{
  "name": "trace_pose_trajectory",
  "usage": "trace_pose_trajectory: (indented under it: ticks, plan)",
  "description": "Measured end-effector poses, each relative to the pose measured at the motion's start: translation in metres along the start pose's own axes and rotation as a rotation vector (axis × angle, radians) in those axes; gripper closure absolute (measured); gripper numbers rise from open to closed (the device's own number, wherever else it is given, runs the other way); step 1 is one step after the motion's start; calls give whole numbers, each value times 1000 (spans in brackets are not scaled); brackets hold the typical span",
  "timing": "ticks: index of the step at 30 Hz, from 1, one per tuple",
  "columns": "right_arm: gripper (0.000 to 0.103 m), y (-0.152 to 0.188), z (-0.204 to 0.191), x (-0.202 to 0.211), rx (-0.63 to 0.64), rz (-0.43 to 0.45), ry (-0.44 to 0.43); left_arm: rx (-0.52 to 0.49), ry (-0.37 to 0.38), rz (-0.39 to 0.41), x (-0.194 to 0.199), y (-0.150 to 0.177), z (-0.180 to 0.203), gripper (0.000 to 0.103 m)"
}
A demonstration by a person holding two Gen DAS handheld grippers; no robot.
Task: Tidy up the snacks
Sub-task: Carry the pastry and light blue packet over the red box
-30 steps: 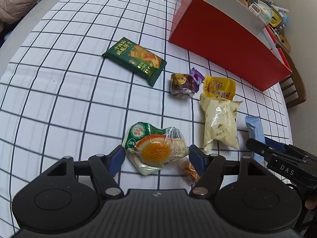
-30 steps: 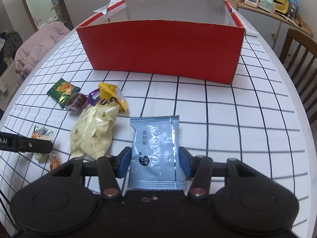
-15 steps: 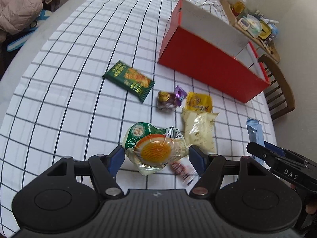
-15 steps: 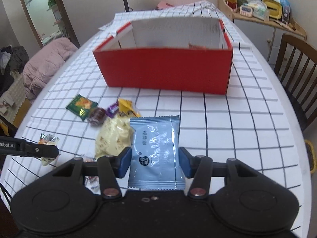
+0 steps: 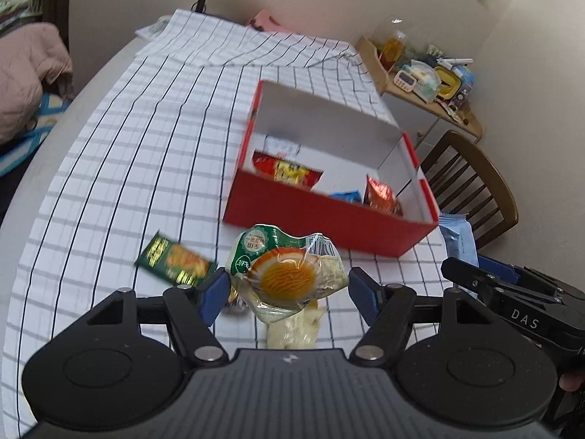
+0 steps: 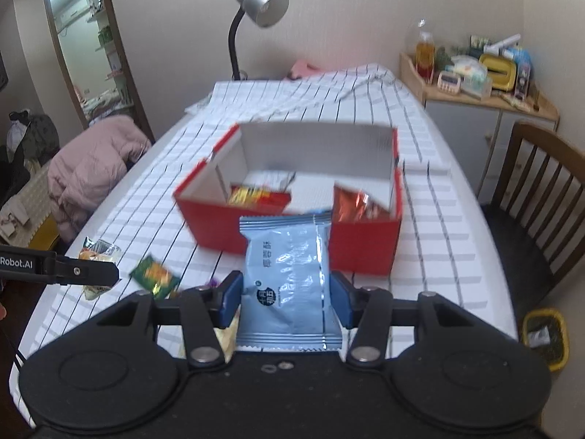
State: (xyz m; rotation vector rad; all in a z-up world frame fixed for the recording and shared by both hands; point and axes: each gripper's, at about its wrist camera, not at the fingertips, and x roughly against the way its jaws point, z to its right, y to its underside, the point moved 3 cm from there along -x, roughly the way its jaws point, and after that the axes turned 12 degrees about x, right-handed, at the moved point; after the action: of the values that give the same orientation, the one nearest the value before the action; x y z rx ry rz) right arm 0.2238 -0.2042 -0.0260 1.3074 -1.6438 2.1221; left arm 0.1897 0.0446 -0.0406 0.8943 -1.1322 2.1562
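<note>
My left gripper point(image 5: 289, 289) is shut on a clear packet with a green label and an orange disc point(image 5: 289, 274), held above the table. My right gripper point(image 6: 287, 294) is shut on a pale blue snack packet point(image 6: 289, 285), also lifted; this packet shows at the right of the left wrist view point(image 5: 457, 237). The red box point(image 5: 329, 219) with white inside stands ahead on the checked cloth and holds several snacks point(image 5: 289, 172); it also shows in the right wrist view point(image 6: 365, 248). The left gripper with its packet shows at the left of the right wrist view point(image 6: 98, 256).
A dark green snack packet point(image 5: 172, 259) lies on the cloth left of the box, also in the right wrist view point(image 6: 155, 276). A pale yellow bag point(image 5: 292, 325) lies under the left gripper. A wooden chair point(image 6: 541, 190) stands at the table's right. A desk lamp point(image 6: 256, 18) stands at the far end.
Both grippers have risen high above the table with their packets and now look down into the red box. The snacks on the cloth have dropped lower in view.
</note>
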Motion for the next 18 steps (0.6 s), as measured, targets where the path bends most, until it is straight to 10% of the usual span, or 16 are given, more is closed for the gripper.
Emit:
trace_pose_trajectory:
  ticks: [18]
  plan:
    - [52, -69, 65, -71, -8, -4, 60, -80, -28, 37, -76, -93, 56, 32]
